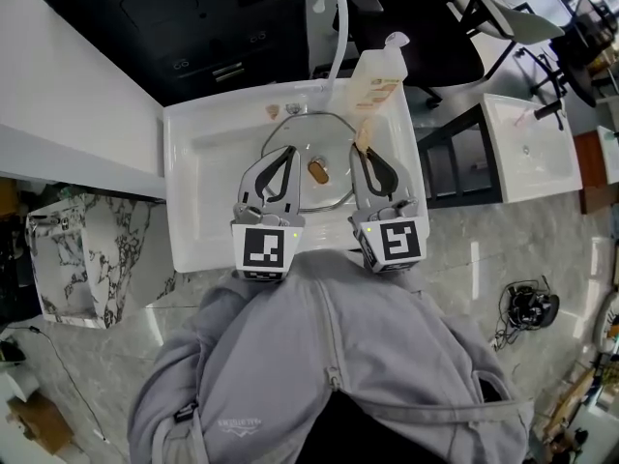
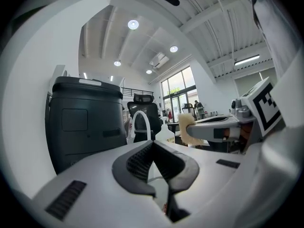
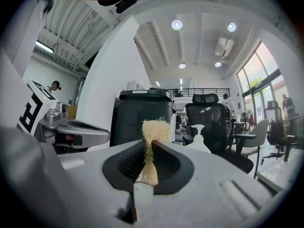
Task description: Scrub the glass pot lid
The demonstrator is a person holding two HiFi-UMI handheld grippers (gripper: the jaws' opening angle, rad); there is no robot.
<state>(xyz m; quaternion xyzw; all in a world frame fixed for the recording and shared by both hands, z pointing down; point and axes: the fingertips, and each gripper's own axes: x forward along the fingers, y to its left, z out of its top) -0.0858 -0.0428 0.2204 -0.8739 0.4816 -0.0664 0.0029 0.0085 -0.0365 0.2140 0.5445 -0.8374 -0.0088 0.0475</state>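
One white sink takes up the middle of the floor space, and a second white basin stands well off to the right, partly behind a dark frame. Behind the sink is a big black cabinet, its top cut off by the edge of the head view. The person's grey hoodie fills the near foreground and covers the sink's front rim. One glass pot lid lies flat in the sink. Only its far arc and centre show, since the two tools cover its sides and near edge. One brown knob shows between them. One soap bottle with a pump stands at the sink's back right corner, beside a white curved faucet. There are two tools. The left hand-held gripper is over the lid's left half, jaws pressed together with nothing between them. The right hand-held gripper is over the right half, clamped on one beige fibrous scrubber that sticks out past its tips. Whether the scrubber touches the glass is hard to make out. Two small specks near the sink's back rim are too tiny to identify.
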